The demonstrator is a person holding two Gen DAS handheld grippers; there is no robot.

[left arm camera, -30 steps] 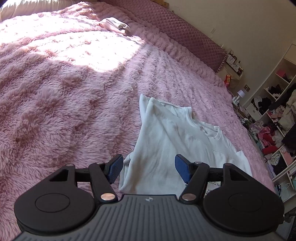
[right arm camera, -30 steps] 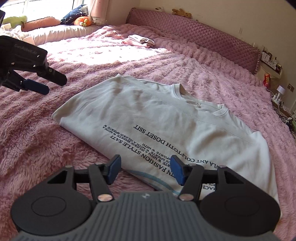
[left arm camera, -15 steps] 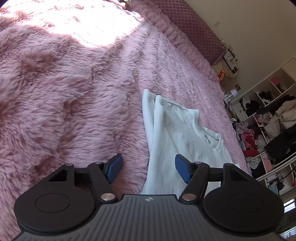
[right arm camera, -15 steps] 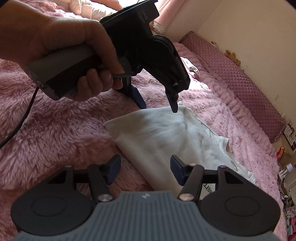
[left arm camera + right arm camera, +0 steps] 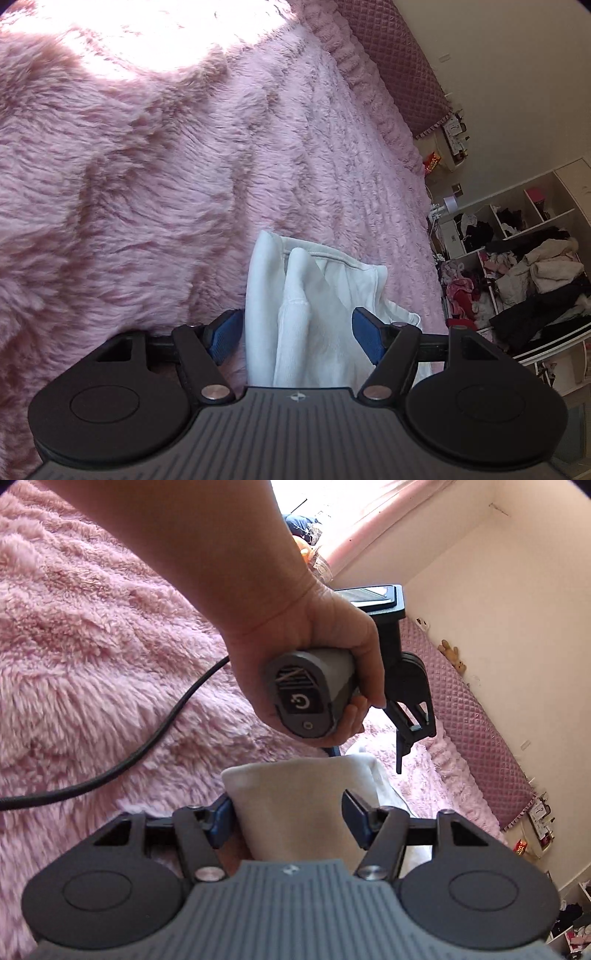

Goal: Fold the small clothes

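A white T-shirt (image 5: 317,317) lies on the pink fluffy blanket (image 5: 147,177), seen edge-on with a folded sleeve toward me. My left gripper (image 5: 295,334) is open, its blue pads on either side of the shirt's near edge. In the right wrist view the same shirt (image 5: 295,805) lies between the open pads of my right gripper (image 5: 288,818). The left gripper (image 5: 410,734), held in a hand (image 5: 314,635), hovers just beyond, over the shirt's far part.
A quilted mauve headboard cushion (image 5: 399,70) runs along the bed's far edge. Shelves heaped with clothes (image 5: 524,269) stand at the right. A black cable (image 5: 110,768) trails across the blanket from the left gripper's handle.
Both grippers have dropped close to the shirt's left edge, which now sits between each pair of pads. The left hand has come close in front of the right camera.
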